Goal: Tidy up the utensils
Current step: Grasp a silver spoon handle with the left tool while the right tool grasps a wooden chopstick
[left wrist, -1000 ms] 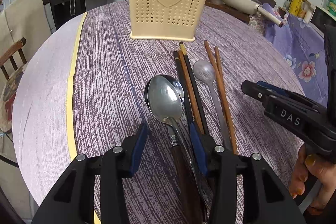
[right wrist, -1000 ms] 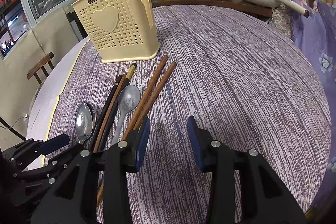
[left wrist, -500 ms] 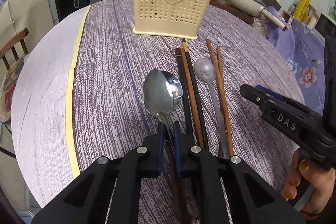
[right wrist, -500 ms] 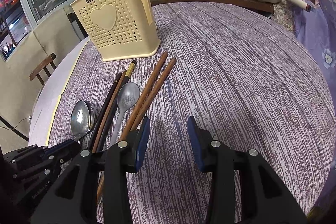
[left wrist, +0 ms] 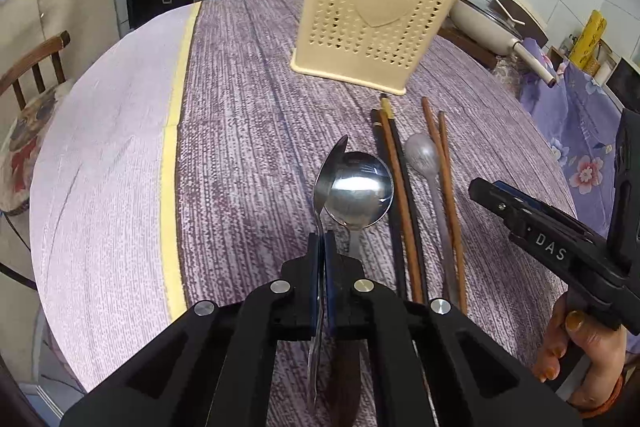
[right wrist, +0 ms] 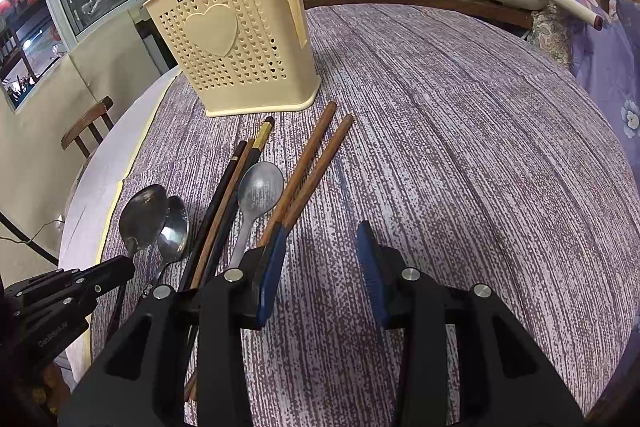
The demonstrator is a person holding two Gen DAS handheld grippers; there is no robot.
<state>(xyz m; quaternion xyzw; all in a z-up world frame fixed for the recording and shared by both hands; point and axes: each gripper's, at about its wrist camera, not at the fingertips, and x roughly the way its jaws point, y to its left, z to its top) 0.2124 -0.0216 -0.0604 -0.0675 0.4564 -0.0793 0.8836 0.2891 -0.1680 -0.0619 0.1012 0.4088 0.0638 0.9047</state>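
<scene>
Table (right wrist: 460, 115): holder (right wrist: 236, 39), chopsticks (right wrist: 308, 171), spoons (right wrist: 256, 195)

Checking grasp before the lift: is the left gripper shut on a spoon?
Shut on it. The left gripper pads pinch the steel spoon handle, bowl turned on edge beside a second spoon lying flat.

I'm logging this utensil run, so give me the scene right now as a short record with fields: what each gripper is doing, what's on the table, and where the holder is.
left gripper: shut on the handle of a steel spoon, bowl turned on edge and raised
right gripper: open, holding nothing, above the tablecloth
second steel spoon: flat on the cloth beside the held one
dark chopsticks: lying beside the spoons
grey spoon: between the chopstick pairs
brown chopsticks: lying rightmost
utensil holder: upright beyond the utensils' far ends
</scene>
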